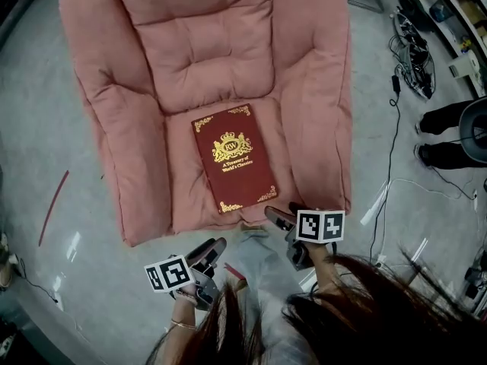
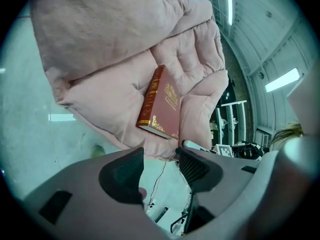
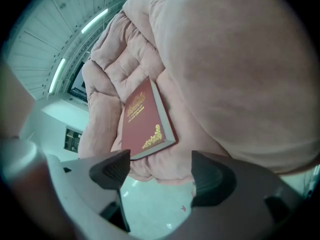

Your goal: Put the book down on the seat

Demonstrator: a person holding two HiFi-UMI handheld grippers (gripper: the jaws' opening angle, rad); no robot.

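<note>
Lettering in gold on the book (image 1: 234, 158) reads "A Treasury of World's Classics", under a crest with "RW". Its dark red hard cover has gold scrollwork at the corners. It lies flat and closed on the seat (image 1: 183, 200) of the pink armchair (image 1: 129, 150), near the seat's front edge and turned slightly askew. The left gripper (image 1: 213, 248) and the right gripper (image 1: 278, 217) hang just off that edge, jaws wide apart and empty.
</note>
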